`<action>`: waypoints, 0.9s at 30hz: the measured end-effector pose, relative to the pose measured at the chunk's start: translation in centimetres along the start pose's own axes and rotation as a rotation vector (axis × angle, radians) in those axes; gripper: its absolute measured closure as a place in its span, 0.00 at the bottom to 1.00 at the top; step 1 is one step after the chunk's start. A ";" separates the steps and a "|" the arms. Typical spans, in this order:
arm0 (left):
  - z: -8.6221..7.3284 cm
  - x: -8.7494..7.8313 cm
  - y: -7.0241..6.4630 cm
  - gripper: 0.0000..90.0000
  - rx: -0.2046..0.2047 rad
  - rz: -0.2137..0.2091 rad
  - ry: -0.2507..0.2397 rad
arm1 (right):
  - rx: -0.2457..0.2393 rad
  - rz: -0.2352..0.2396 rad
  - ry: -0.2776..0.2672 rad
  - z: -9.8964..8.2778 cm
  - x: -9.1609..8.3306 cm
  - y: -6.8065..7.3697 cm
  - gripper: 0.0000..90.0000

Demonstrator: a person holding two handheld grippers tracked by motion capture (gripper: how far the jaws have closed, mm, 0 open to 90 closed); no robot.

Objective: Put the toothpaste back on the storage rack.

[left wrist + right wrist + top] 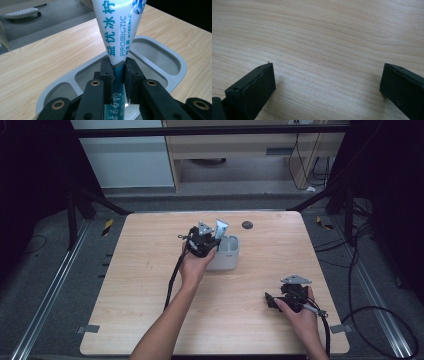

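A white and teal toothpaste tube (117, 32) stands upright over a grey two-compartment holder (160, 57), its flat crimped end up. My left gripper (119, 72) is shut on the tube's lower part, its pads pressing both sides. In the high view the left gripper (212, 241) sits at the left side of the holder (226, 259), with the tube (221, 227) rising above it. My right gripper (327, 82) is open with nothing between its jaws, close over bare wood. It rests near the table's right front (272, 301), held by a hand.
The wooden table (150, 270) carries a small dark round disc (247, 225) at the back. Cables trail from both grippers toward the front edge. Dark frame posts and floor cables surround the table.
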State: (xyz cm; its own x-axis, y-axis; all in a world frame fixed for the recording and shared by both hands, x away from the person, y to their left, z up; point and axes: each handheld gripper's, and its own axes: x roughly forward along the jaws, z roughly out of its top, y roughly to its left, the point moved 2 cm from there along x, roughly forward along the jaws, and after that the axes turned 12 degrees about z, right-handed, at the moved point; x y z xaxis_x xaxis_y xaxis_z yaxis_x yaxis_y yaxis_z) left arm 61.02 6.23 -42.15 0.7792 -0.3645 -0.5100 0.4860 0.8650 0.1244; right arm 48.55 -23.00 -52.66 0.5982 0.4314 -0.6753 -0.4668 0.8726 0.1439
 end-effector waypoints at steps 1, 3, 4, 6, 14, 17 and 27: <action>0.0 0.0 0.0 0.87 0.000 0.000 0.001 | 0.000 0.000 0.000 0.0 0.0 0.0 0.00; 0.0 0.0 0.0 0.87 0.001 0.000 0.001 | 0.000 0.000 0.000 0.0 0.0 0.0 0.00; 0.0 0.0 0.0 0.87 0.001 -0.001 0.001 | 0.000 0.000 0.000 0.0 0.0 0.0 0.00; 0.0 0.0 0.0 0.87 0.002 -0.001 0.003 | 0.000 0.000 0.000 0.0 0.0 0.0 0.00; 0.2 0.1 0.0 0.87 0.000 -0.008 0.015 | 0.000 0.000 -0.001 0.0 0.0 0.0 0.00; 0.3 0.3 -0.1 0.87 -0.003 -0.010 0.022 | 0.000 0.000 0.000 0.0 0.0 0.0 0.00; 0.5 0.5 -0.3 0.86 0.002 -0.009 0.029 | 0.000 0.000 0.000 0.0 0.0 0.0 0.00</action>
State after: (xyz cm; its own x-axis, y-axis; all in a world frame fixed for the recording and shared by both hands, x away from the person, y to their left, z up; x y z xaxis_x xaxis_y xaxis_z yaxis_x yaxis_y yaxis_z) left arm 61.47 5.59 -42.00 0.7627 -0.3624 -0.5356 0.4942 0.8609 0.1213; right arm 48.55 -23.00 -52.66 0.5981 0.4314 -0.6754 -0.4668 0.8726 0.1440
